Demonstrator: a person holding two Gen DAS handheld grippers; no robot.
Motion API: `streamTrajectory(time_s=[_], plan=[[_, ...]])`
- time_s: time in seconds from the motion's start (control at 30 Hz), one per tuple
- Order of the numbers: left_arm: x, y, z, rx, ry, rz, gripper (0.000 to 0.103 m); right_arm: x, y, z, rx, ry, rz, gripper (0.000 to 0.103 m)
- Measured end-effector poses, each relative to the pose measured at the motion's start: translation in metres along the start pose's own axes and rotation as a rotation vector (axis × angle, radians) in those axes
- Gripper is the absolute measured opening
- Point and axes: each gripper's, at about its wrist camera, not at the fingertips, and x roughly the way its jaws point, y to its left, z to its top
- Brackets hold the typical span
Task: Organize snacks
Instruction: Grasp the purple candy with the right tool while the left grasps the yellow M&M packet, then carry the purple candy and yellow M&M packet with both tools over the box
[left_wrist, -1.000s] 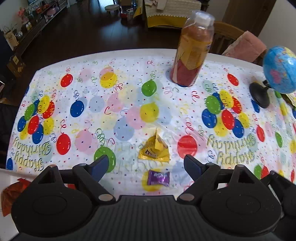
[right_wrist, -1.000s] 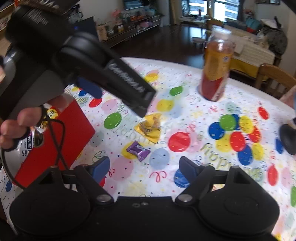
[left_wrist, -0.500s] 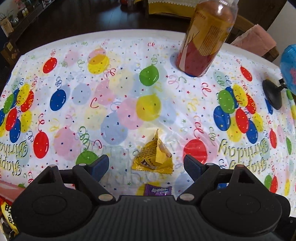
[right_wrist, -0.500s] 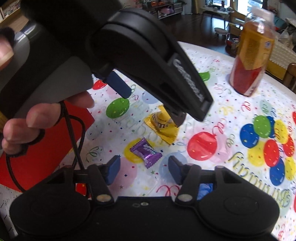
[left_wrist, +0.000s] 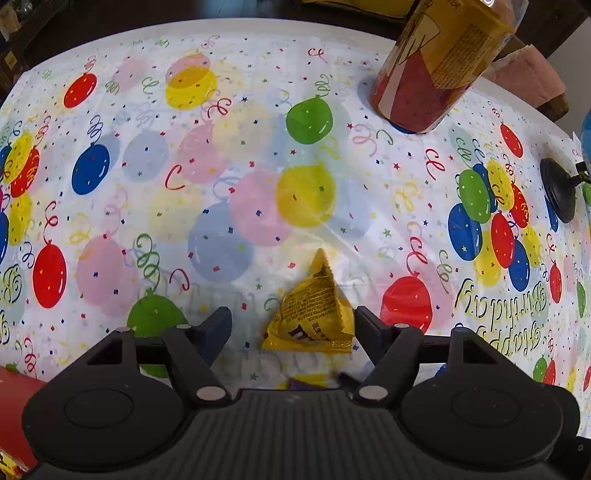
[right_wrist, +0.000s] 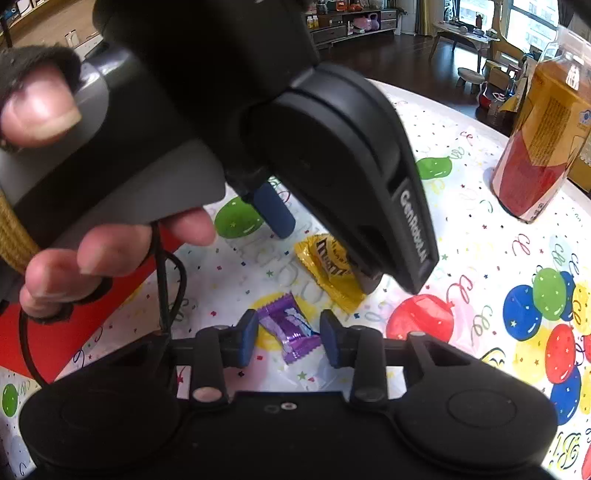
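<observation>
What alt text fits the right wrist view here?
The right gripper, jaws just closing, frames a purple candy on a balloon-print tablecloth. Above, the left gripper straddles a yellow snack packet; a bottle stands far right.

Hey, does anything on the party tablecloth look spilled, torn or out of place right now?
Nothing spilled or torn. Two snacks lie loose on the tablecloth: a yellow candy packet between the left gripper's fingers, and a purple candy between the right gripper's. The bottle stands upright.
</observation>
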Motion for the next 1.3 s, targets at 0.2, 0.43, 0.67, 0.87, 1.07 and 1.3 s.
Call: streamTrajectory(time_s=[0.2,0.43,0.67,0.87,1.07,1.3], plan=[[-0.002,-0.002,0.0,0.017,-0.021,0.007,0.049,-0.004,0.009,-0.001,-0.063,0.016,-0.076,0.024],[-0.008,0.002,-0.003,0.002,-0.028,-0.004,0.037,-0.014,-0.005,-0.013,0.057,0.004,-0.092,0.023],[-0.023,0.006,-0.015,-0.008,-0.04,-0.002,0.037,-0.042,-0.021,-0.034,0.219,-0.011,-0.107,0.023],[-0.05,0.007,-0.029,-0.02,-0.065,-0.023,0.037,-0.069,-0.022,-0.055,0.335,-0.038,-0.109,0.023],[-0.086,0.003,-0.047,-0.01,-0.107,-0.024,0.037,-0.111,-0.007,-0.064,0.386,-0.1,-0.11,0.023],[-0.131,0.003,-0.08,0.005,-0.163,-0.036,0.037,-0.144,0.017,-0.067,0.398,-0.156,-0.099,0.023]])
